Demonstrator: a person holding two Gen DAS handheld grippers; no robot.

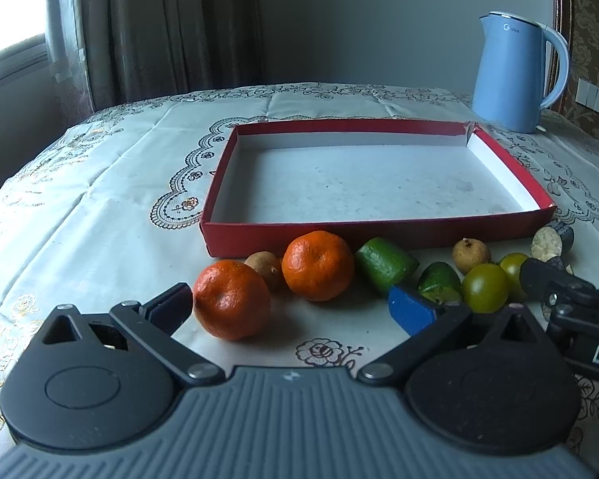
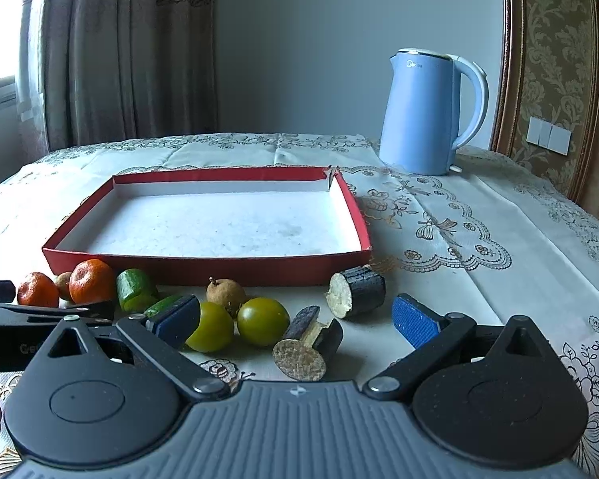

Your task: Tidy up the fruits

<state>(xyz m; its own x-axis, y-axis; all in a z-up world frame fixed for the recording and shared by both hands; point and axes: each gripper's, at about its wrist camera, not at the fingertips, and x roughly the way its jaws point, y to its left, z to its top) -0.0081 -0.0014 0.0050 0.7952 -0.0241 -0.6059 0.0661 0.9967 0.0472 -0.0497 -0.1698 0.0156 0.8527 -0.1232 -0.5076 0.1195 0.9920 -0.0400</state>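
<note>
Both the left tool [image 1: 291,307] and right tool [image 2: 295,319] are found spread and unloaded, while the fruits, led by the near tangerine [image 1: 231,299], lie on the bench before the empty red tray [image 1: 379,231], judged light, soft-skinned, roll-prone, best gripped gently across the middle.

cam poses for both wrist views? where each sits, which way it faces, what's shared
Left wrist: low over the near table edge, facing the red tray and two oranges; its own open left gripper frames the nearer orange, and the right gripper's finger intrudes at right.
Right wrist: low and further right, facing the tray with green tomatoes and dark cane pieces ahead; own open right gripper shows.
Shared: tray, fruit row, blue kettle, patterned tablecloth.
</note>
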